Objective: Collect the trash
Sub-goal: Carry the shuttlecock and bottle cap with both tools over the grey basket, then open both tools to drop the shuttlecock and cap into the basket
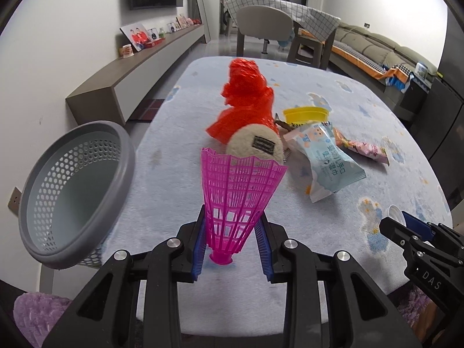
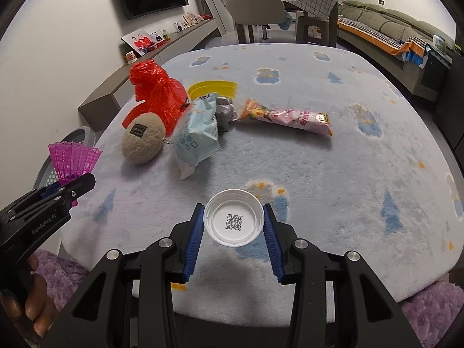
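Observation:
My left gripper (image 1: pixel 232 226) is shut on a pink plastic shuttlecock (image 1: pixel 237 197), held upright above the table's near left part; it also shows in the right wrist view (image 2: pixel 74 159). My right gripper (image 2: pixel 233 220) is shut on a white bottle cap (image 2: pixel 233 221) with a QR code inside, just above the table. A grey perforated trash basket (image 1: pixel 75 194) stands off the table's left edge. On the table lie a red plastic bag (image 2: pixel 156 92), a light blue wipes packet (image 2: pixel 197 133), a pink snack wrapper (image 2: pixel 290 116) and crumpled grey paper (image 2: pixel 224 110).
A beige plush keychain (image 2: pixel 142 139) and a yellow lid (image 2: pixel 211 88) lie among the trash on the pale blue fleece table cover (image 2: pixel 333 174). A chair (image 2: pixel 255 14) stands beyond the far edge, a low cabinet (image 1: pixel 139 69) along the left wall, a sofa (image 2: pixel 391 34) at right.

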Demonstrator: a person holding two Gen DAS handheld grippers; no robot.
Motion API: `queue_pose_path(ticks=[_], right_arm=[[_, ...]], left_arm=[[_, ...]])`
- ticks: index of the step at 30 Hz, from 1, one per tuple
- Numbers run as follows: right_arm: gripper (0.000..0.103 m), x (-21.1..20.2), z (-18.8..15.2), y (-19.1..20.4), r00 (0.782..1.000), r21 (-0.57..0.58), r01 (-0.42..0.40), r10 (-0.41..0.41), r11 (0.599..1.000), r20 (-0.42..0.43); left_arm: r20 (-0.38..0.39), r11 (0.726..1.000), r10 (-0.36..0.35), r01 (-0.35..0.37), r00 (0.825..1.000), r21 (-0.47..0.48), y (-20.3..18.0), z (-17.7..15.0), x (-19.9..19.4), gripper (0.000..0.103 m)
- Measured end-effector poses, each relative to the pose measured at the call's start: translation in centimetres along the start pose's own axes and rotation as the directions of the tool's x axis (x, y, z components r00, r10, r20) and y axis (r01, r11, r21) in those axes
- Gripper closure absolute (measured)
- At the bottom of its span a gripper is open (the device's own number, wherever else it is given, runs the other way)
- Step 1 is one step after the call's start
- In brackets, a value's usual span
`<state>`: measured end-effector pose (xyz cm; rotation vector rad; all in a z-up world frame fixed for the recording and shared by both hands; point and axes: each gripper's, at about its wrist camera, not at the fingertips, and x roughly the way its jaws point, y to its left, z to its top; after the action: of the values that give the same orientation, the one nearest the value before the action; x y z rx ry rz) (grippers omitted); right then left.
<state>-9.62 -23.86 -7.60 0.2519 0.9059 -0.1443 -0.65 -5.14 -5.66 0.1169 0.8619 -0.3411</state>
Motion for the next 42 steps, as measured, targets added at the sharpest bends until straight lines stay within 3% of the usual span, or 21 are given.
queue_pose_path(ticks=[7,13,20,27,34,42], right_arm=[[0.064,-0.5,0.9,4.4,0.999,-0.064,-0.047,0.048,0.997,0.003],[0.064,0.4,2.5,9.5,0.991,-0.141,-0.131,0.131,0.981,-0.007],[0.064,2.9,4.3,16.9,0.973,-0.267,-0.229,0.223,0.936,-0.054],[0.064,6.1,6.6,23.7,0.946,-0.351,-0.322,0.305,0.879,-0.106],[0.064,9.4,7.9,29.0,0.927,-0.418,-0.375,0.332,0.828,-0.174],[0.064,11.5,8.4,31.0,0.916,-0.419,-0.400,0.343,0.815,-0.208]], left_arm=[[0.029,0.999,0.028,-0.027,0.999,-0.043,3.9,-0.2,-1.5,0.072],[0.034,0.992,0.096,-0.092,0.995,-0.087,8.4,-0.1,-2.3,0.072],[0.022,0.966,0.206,-0.200,0.978,-0.163,15.4,0.3,-2.1,0.072],[-0.012,0.940,0.271,-0.268,0.962,-0.211,21.1,1.1,-0.6,0.072],[-0.059,0.931,0.258,-0.264,0.964,-0.254,25.2,1.4,1.8,0.072],[-0.089,0.926,0.248,-0.263,0.965,-0.271,26.3,0.8,3.2,0.070]])
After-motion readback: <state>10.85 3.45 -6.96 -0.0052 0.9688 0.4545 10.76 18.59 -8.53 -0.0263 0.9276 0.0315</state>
